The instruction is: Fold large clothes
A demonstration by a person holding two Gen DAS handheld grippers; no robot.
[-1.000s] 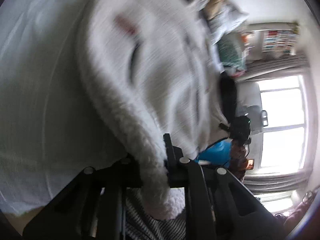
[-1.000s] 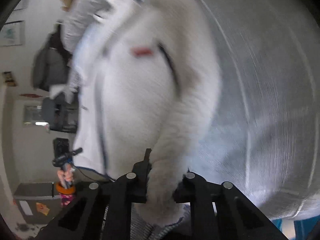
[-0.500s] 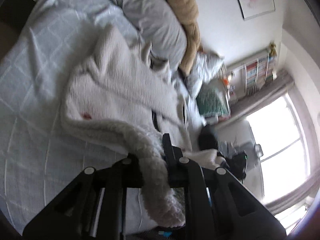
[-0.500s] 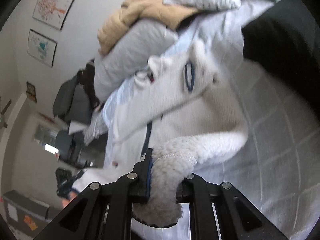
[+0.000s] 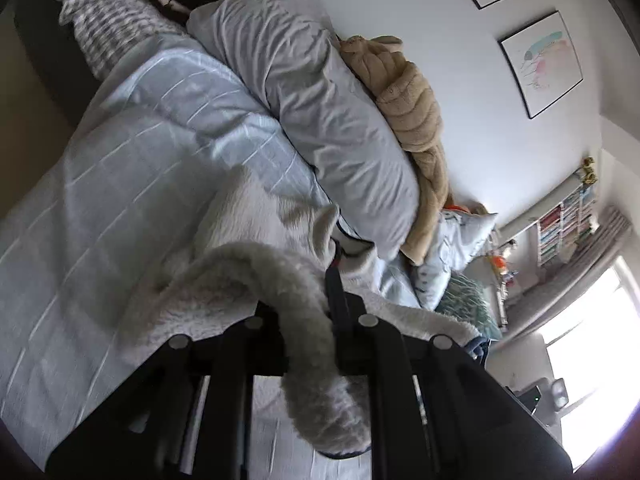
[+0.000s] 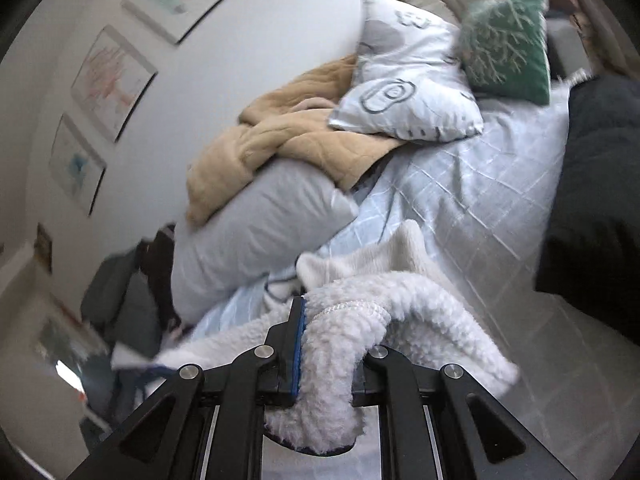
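Observation:
A white fleece jacket (image 5: 224,296) lies on the pale blue checked bedcover (image 5: 100,208), its lower part lifted over its upper part. My left gripper (image 5: 310,320) is shut on a thick roll of the fleece, which droops down between the black arms. In the right wrist view the same white fleece jacket (image 6: 424,312) curls over my right gripper (image 6: 332,344), which is shut on its hem; a blue pad edge shows on the left finger. The jacket's collar (image 6: 360,264) points toward the pillows.
A grey pillow (image 5: 320,112), a tan blanket (image 5: 412,108), a patterned cushion (image 6: 408,88) and a green cushion (image 6: 508,52) are piled at the head of the bed. A dark garment (image 6: 596,200) lies at the right. Framed pictures (image 5: 540,60) hang on the wall.
Both grippers rose and tilted up from looking down at the jacket to looking toward the pillows and wall, carrying the held fleece edge up and over the rest of the jacket.

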